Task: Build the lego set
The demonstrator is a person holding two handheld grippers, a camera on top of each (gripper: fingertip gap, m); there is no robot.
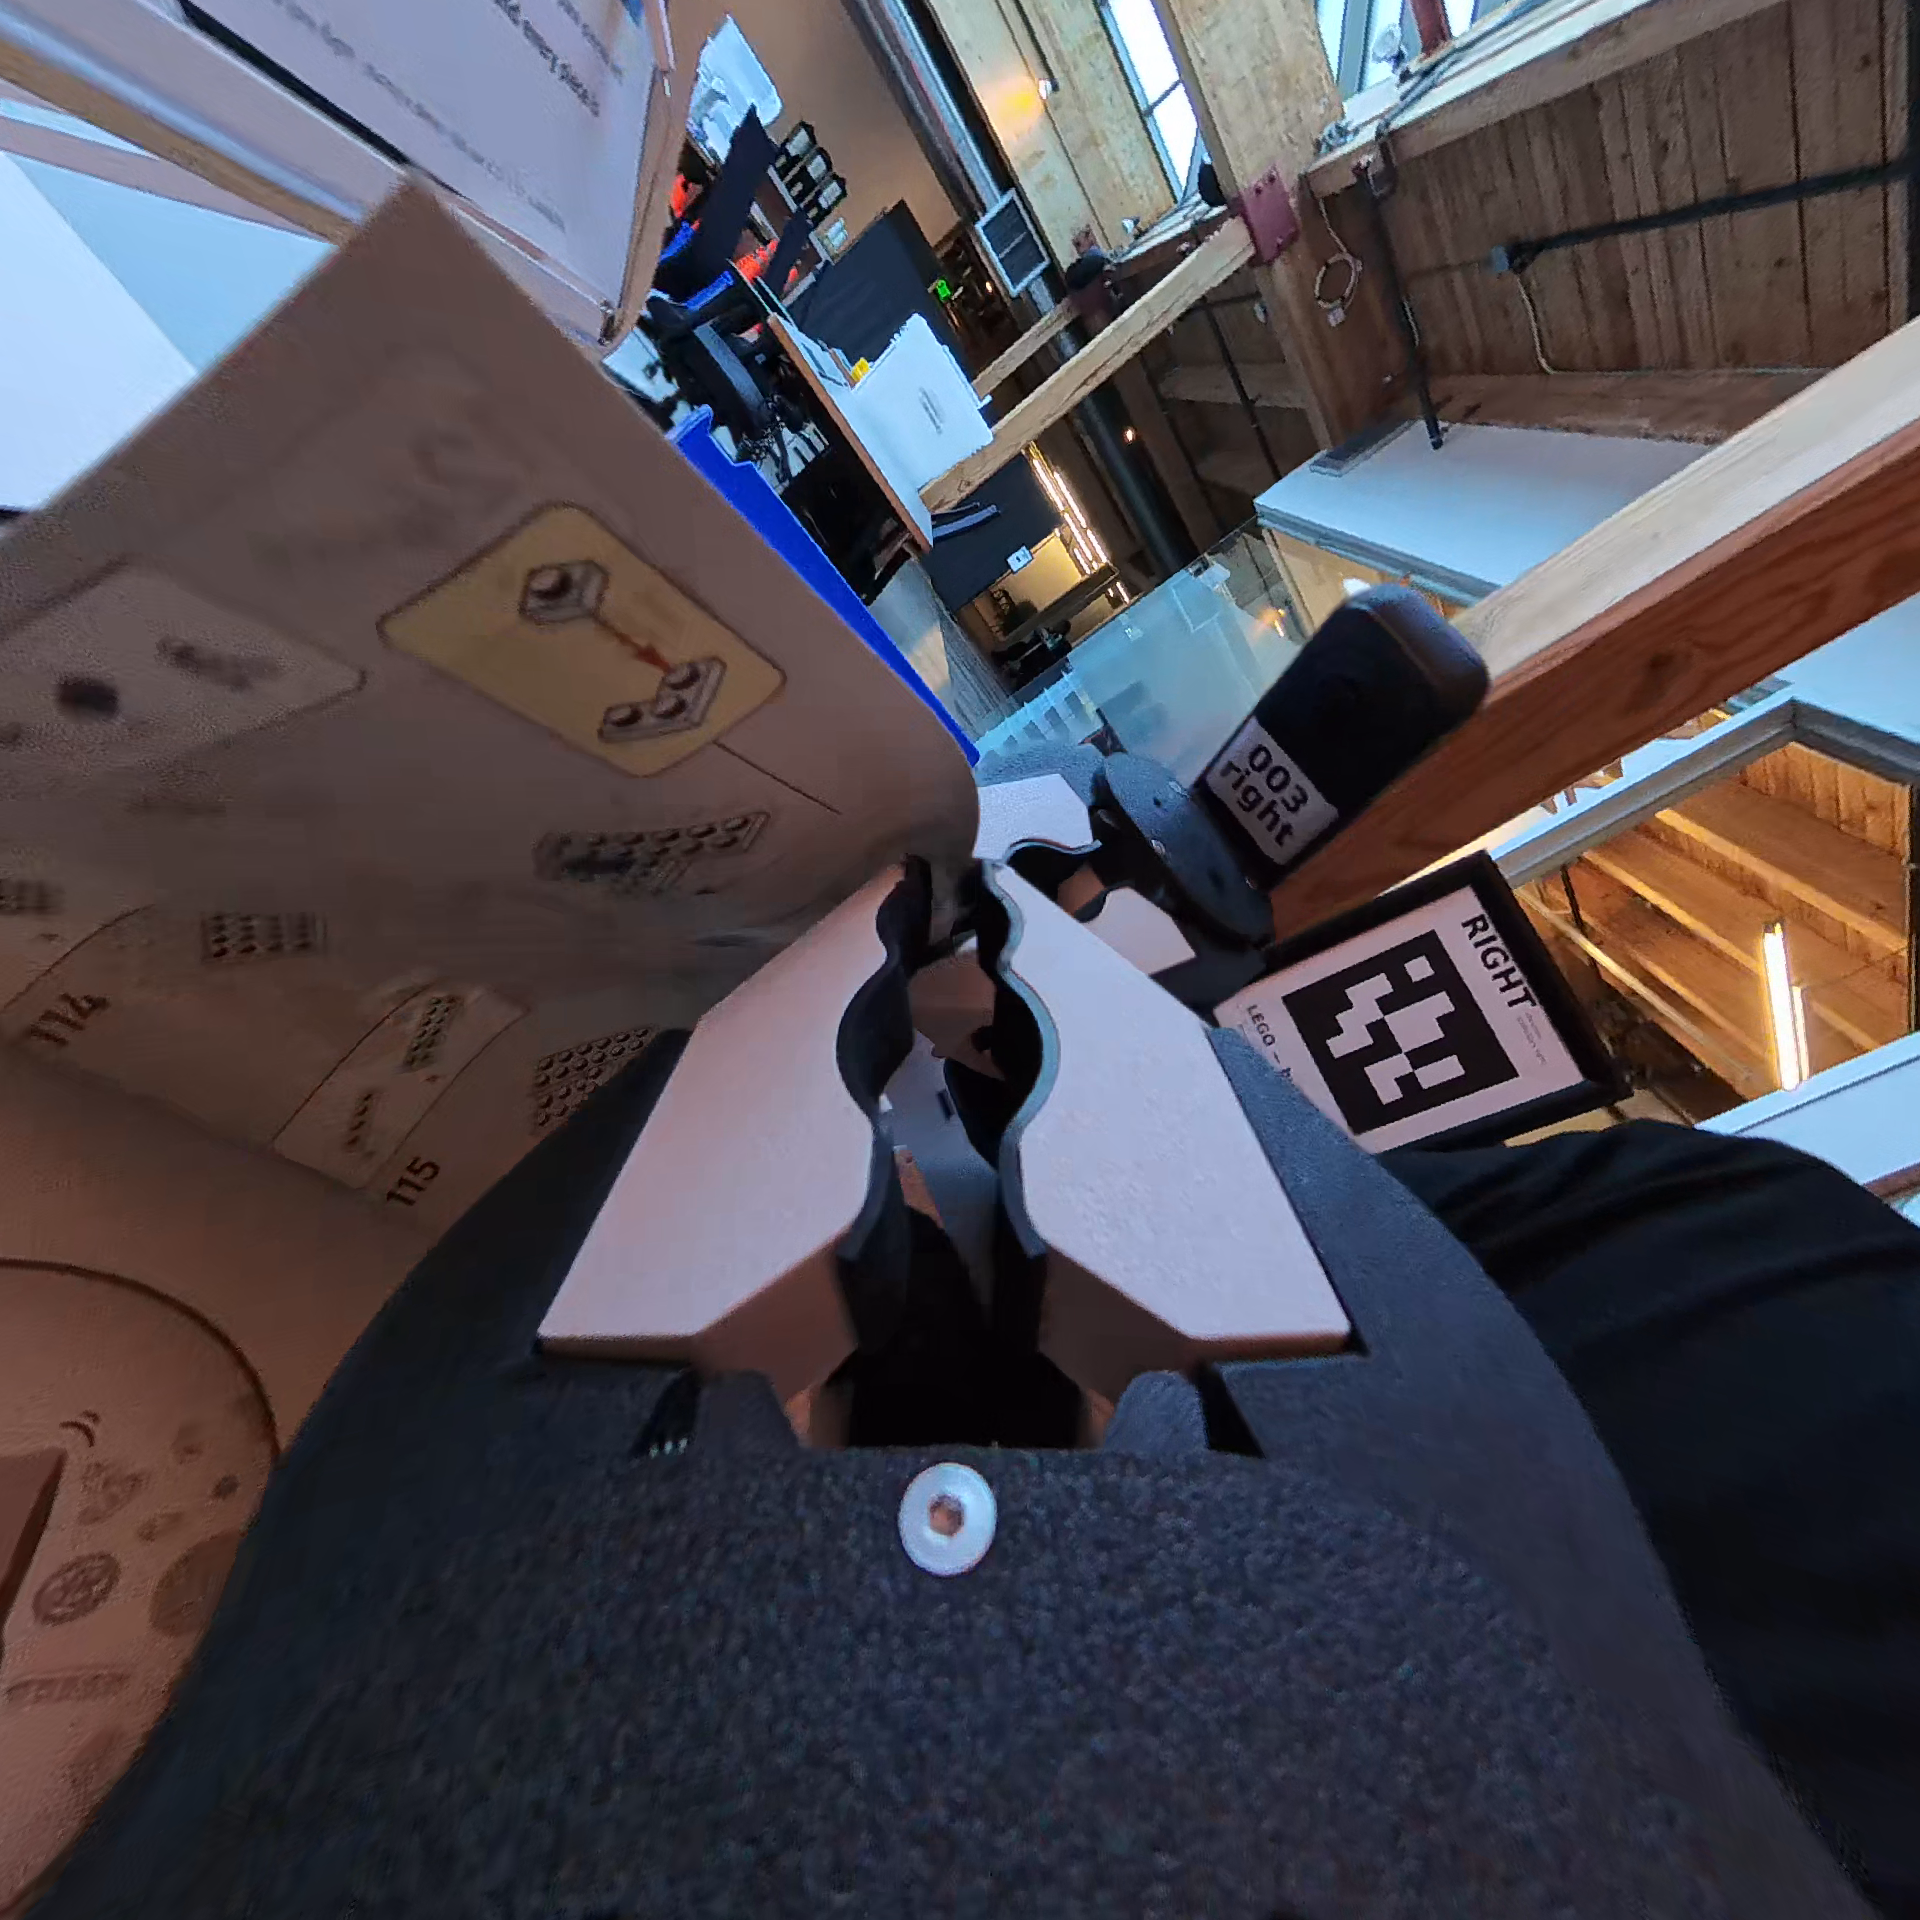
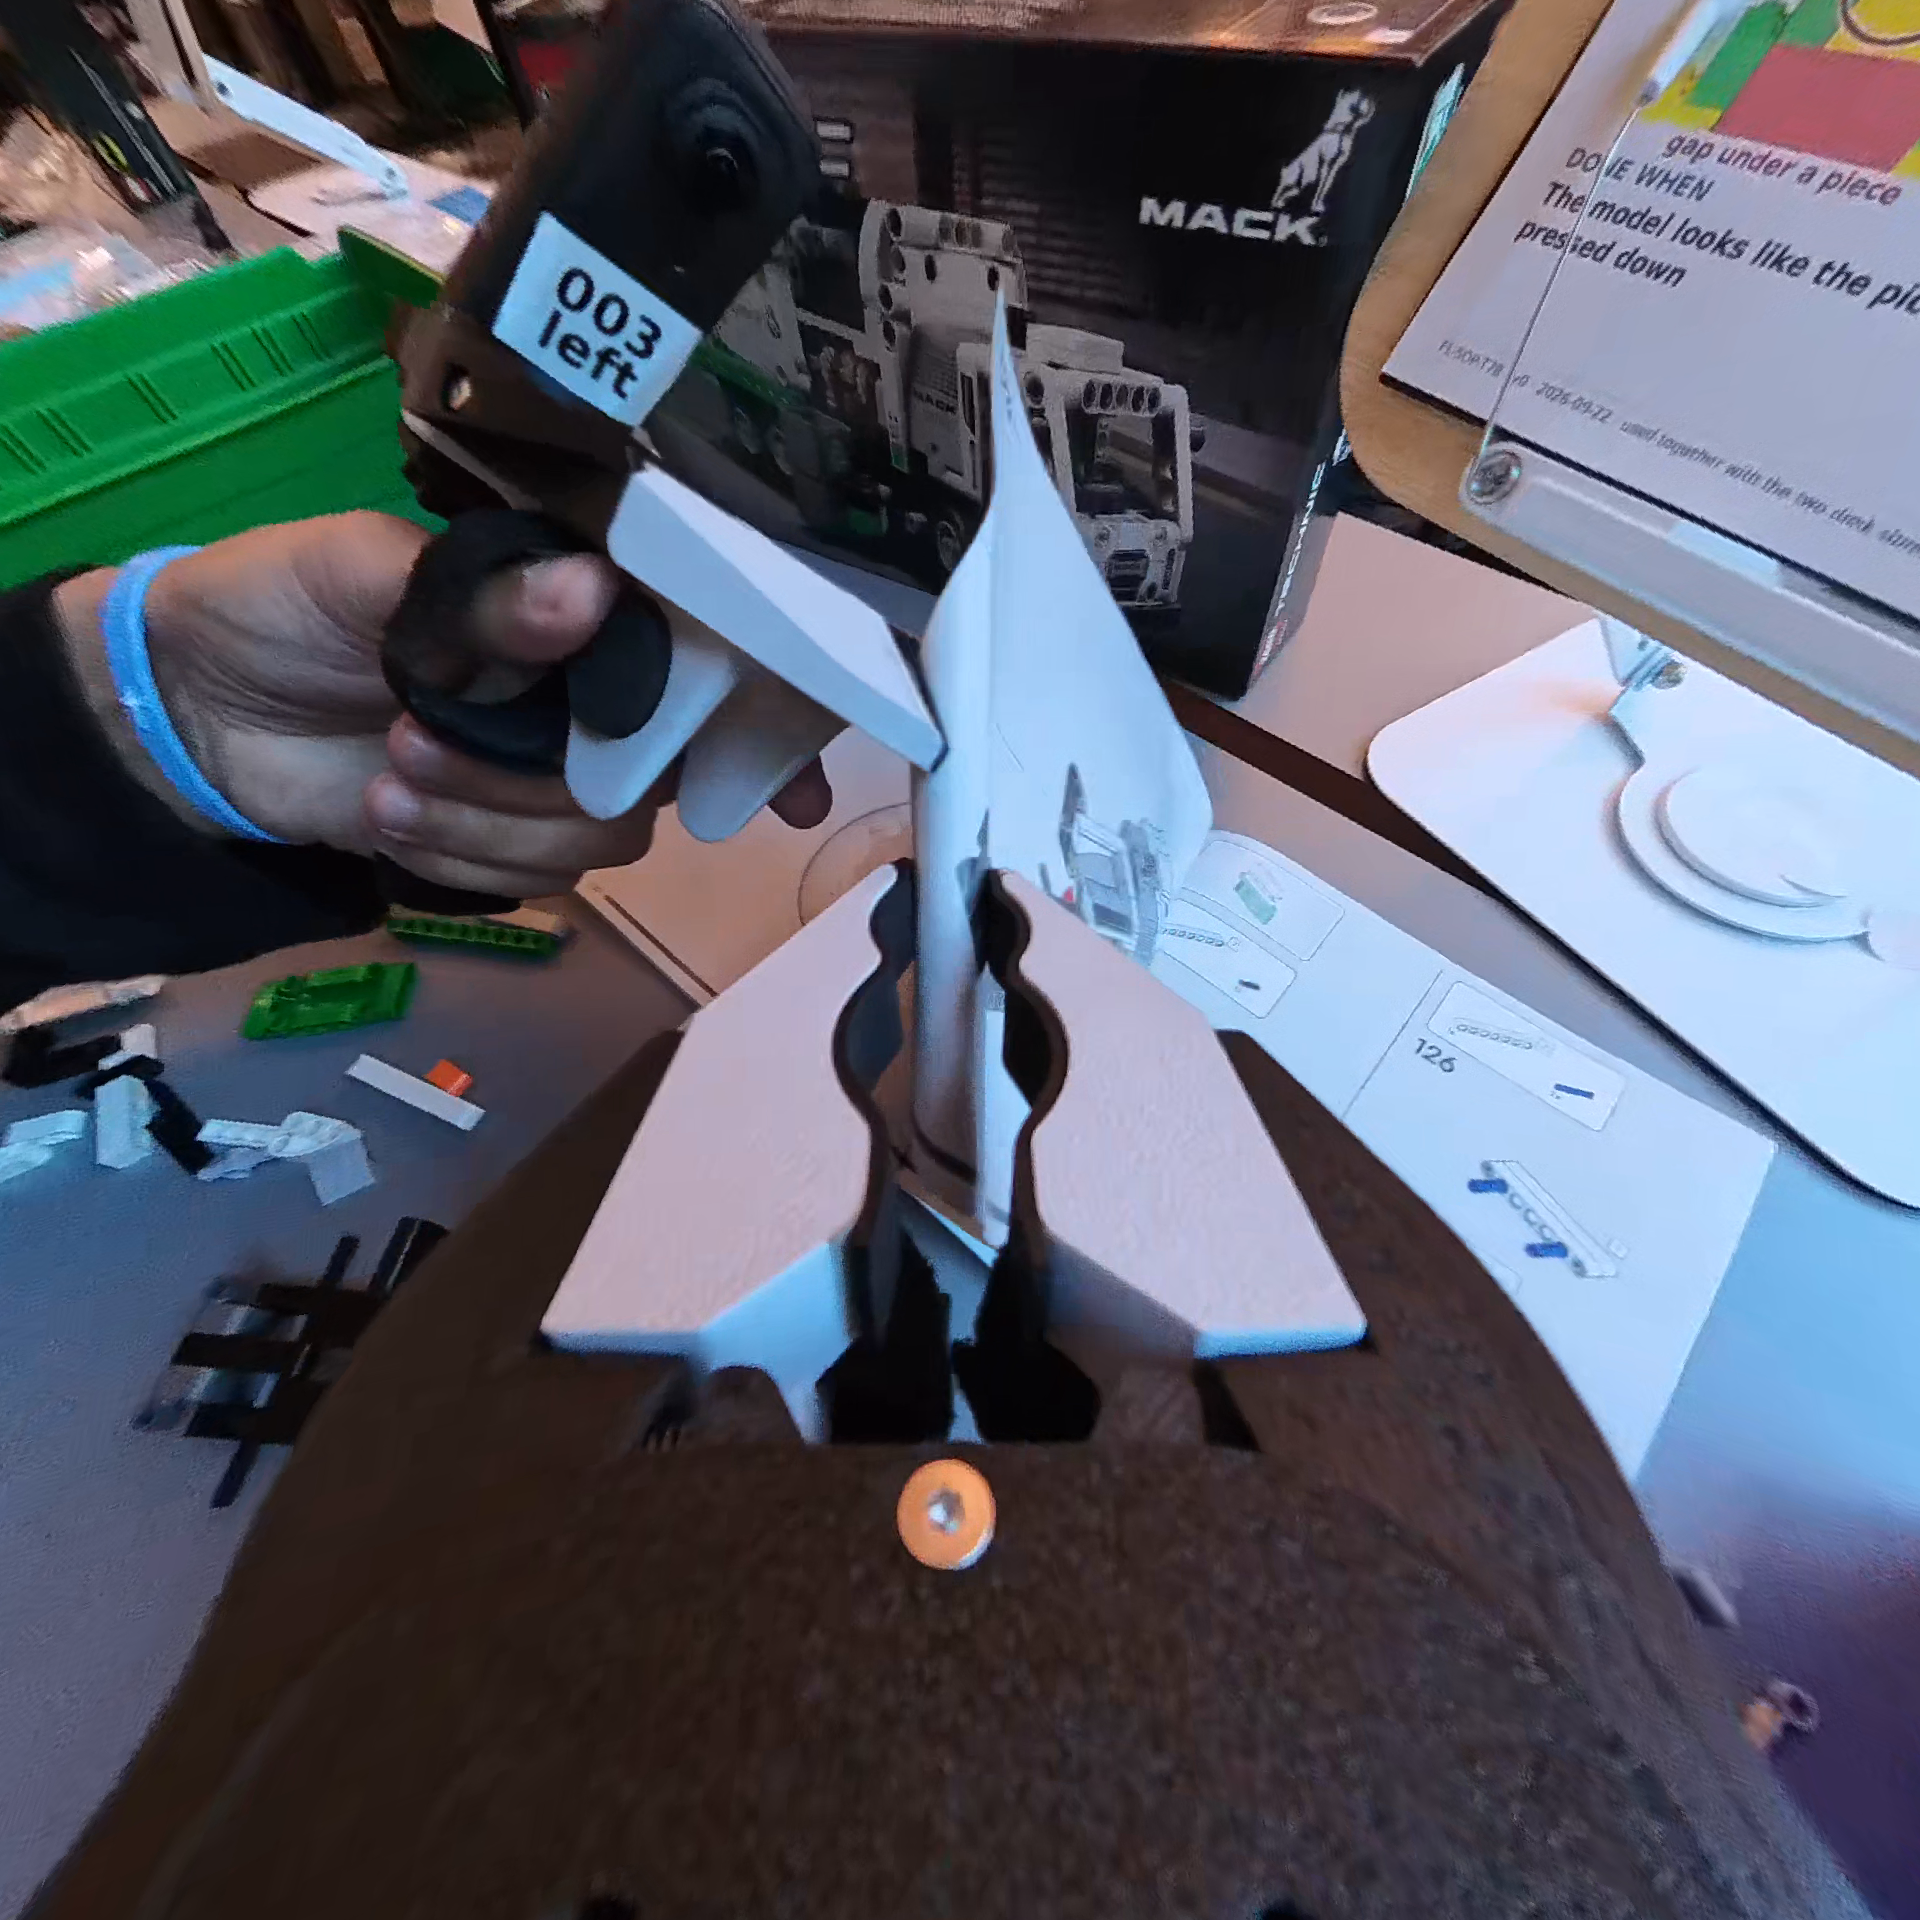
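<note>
The instruction booklet lies open on the table (image 2: 1455, 1091), and one of its pages (image 2: 1049, 644) is lifted upright. My right gripper (image 2: 945, 914) is shut on the lower part of that page, which runs between its jaws. My left gripper (image 2: 930, 743), held by a hand, pinches the same page higher up from the left. In the left wrist view the left gripper (image 1: 951, 904) is shut on the page's edge, and the page (image 1: 468, 675) curves up and to the left. The right gripper (image 1: 1060, 873) shows just beyond it. Loose green (image 2: 322, 997), white (image 2: 301, 1143) and black (image 2: 270, 1351) lego pieces lie on the table at the left.
The lego set's dark box (image 2: 1143, 312) stands behind the booklet. A green bin (image 2: 187, 405) is at the back left. A sign board (image 2: 1714, 260) on a white stand base (image 2: 1662, 852) is at the right. A blue bin (image 1: 790, 520) and a marker card (image 1: 1413, 1018) show in the left wrist view. The grippers are tip to tip, or close to it.
</note>
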